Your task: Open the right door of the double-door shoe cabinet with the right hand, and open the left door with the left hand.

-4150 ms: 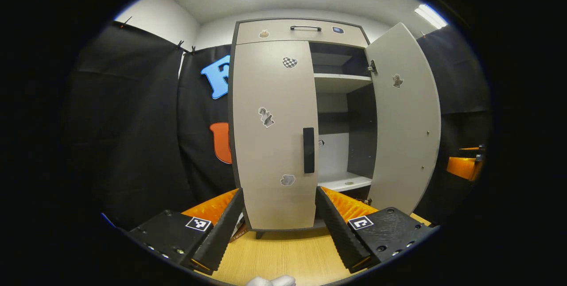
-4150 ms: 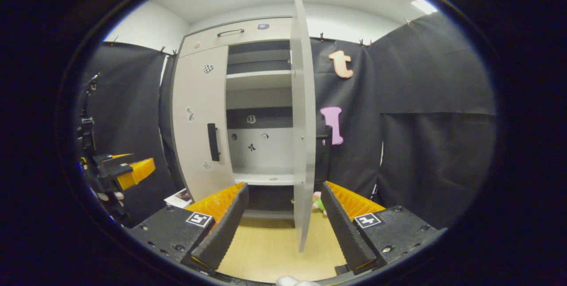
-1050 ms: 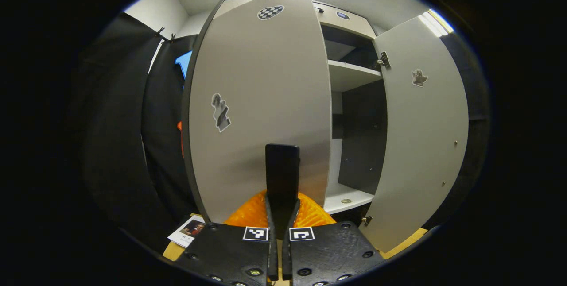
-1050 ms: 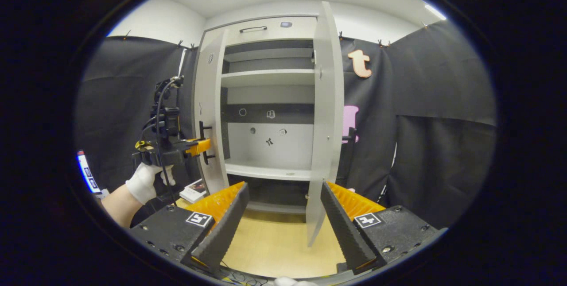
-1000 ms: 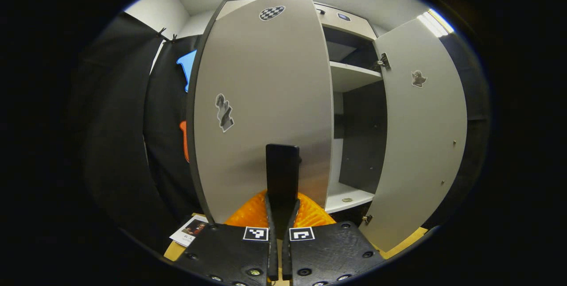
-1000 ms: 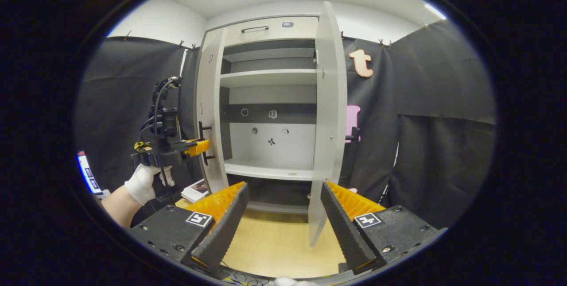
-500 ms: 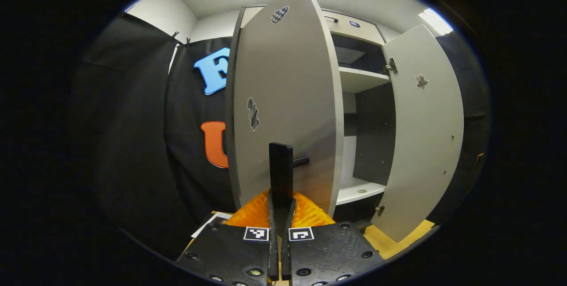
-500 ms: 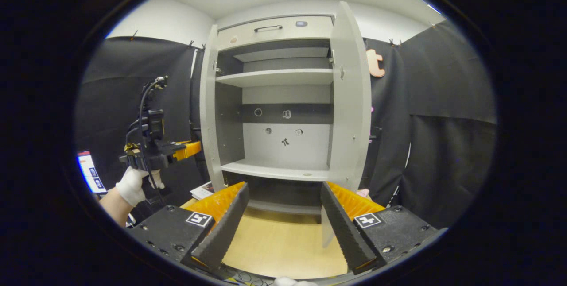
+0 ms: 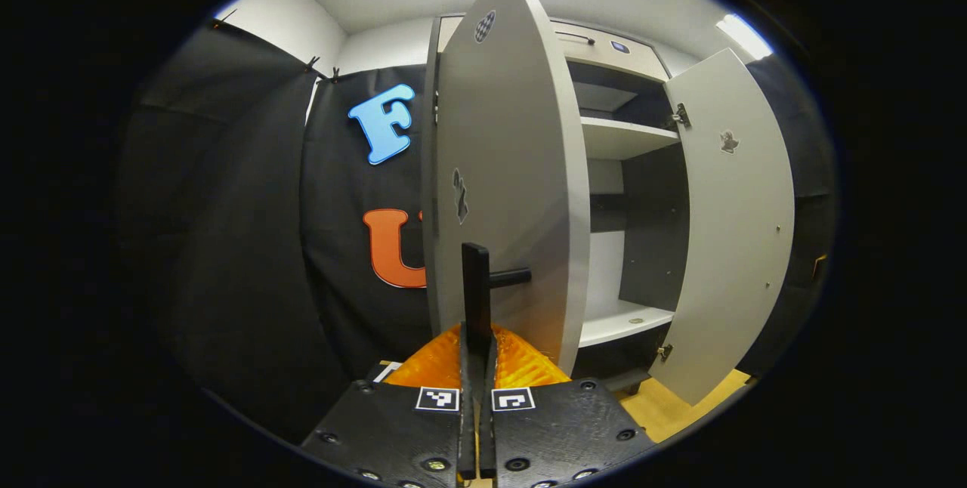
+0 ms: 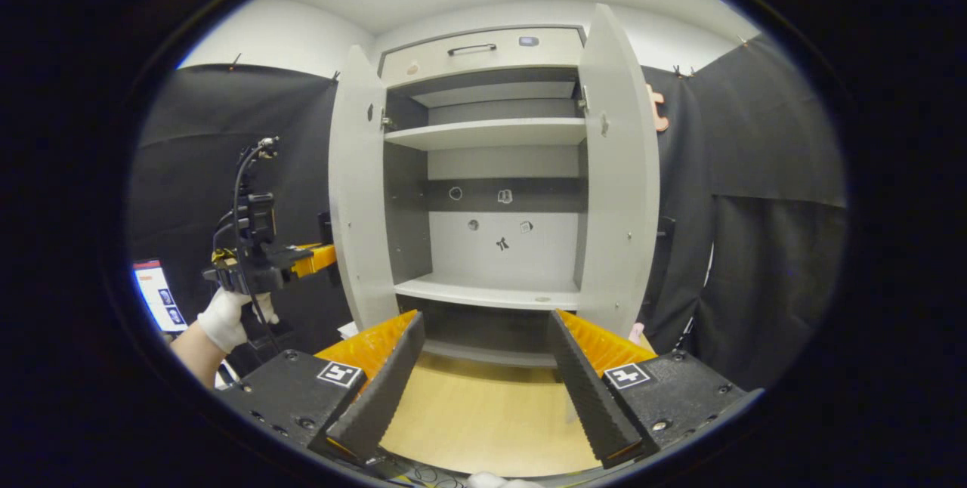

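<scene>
Left tool (image 9: 476, 367) clamps left door's handle (image 9: 476, 291).

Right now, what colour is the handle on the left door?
Black. The handle on the left door shows best in the left gripper view.

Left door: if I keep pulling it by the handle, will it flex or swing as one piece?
The left door looks like a flat rigid panel, so it probably swings as one piece on its hinges. The left gripper is shut on the thin black handle, which looks smooth; the grip might slide along it. The right door stands open without sagging, suggesting modest weight.
</scene>
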Motion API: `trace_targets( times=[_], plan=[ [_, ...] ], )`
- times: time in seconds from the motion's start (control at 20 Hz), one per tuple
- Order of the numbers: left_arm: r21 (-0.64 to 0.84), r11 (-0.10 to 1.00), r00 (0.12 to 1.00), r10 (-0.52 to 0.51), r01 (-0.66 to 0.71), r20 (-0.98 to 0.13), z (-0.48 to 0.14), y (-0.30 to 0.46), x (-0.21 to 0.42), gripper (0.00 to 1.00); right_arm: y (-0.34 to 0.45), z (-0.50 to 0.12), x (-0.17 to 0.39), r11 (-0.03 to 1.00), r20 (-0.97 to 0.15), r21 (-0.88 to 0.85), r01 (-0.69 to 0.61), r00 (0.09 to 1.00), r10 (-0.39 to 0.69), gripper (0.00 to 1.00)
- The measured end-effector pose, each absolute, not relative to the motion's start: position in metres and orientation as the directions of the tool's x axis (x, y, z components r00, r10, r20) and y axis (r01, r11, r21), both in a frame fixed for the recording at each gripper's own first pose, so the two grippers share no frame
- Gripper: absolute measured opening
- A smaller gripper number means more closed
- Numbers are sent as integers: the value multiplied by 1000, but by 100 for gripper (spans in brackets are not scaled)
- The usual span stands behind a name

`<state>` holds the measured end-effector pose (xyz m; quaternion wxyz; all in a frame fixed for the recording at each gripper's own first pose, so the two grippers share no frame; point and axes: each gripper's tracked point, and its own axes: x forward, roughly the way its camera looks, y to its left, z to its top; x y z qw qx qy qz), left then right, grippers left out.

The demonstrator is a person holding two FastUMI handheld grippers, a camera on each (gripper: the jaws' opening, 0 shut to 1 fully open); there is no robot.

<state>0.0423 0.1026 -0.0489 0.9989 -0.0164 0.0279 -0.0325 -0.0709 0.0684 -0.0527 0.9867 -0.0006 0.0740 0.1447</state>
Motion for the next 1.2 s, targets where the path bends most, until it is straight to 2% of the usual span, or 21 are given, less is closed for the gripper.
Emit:
trace_targets(
  times=[0.15,0.4,0.7,0.75,0.8,0.95,1.15,1.2],
  plan=[
    [-40,997,995,-73,70,-65,-50,115,40,1,78,-50,-73,951,-142,37,-306,941,308,100],
    [-17,1000,998,3,-4,-60,-51,155,44,1,91,-49,-75,945,-140,34,-326,934,328,100],
    [-52,997,997,-63,61,-42,-53,175,46,0,106,-49,-75,936,-149,28,-350,925,351,100],
    [-44,997,997,-69,67,-40,-53,177,47,10,107,-50,-76,936,-149,25,-351,924,351,100],
    [-30,997,996,-74,73,-40,-54,177,47,0,108,-51,-78,936,-151,24,-351,924,350,100],
    [-2,997,996,-74,74,-49,-55,178,47,0,109,-52,-81,937,-149,24,-349,925,349,100],
    [8,999,996,-41,41,-79,-62,186,40,4,109,-51,-84,940,-146,17,-342,929,340,100],
    [17,999,996,-33,35,-81,-63,187,35,12,106,-50,-84,942,-144,12,-336,931,334,100]
  ],
)
